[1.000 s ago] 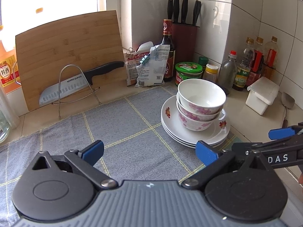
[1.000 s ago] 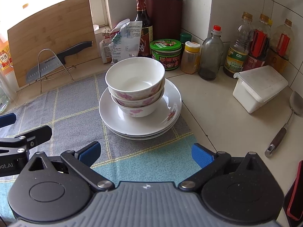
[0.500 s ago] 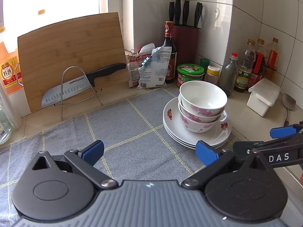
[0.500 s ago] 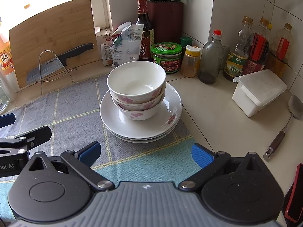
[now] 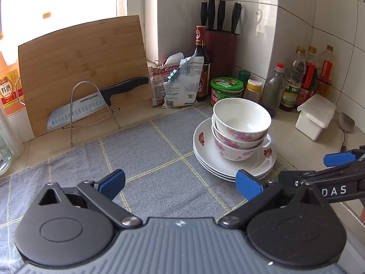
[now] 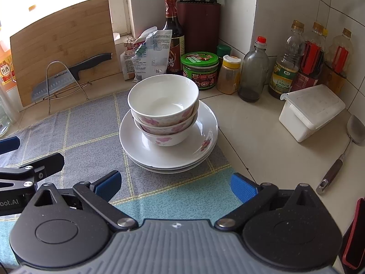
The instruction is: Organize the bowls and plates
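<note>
Hovering wide-open before stacked bowls [image 6: 163, 105]

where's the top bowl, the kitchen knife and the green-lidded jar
top bowl [image 6: 163, 100], right wrist view, inner wall
kitchen knife [image 5: 75, 113], left wrist view, blade
green-lidded jar [image 6: 199, 58], right wrist view, lid

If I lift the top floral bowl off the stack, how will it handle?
The top white bowl with pink flowers looks like glazed ceramic: probably stiff, slippery and breakable. It sits nested in the bowl below, so it may drag that one. Its thin rim probably suits the open right gripper.
</note>
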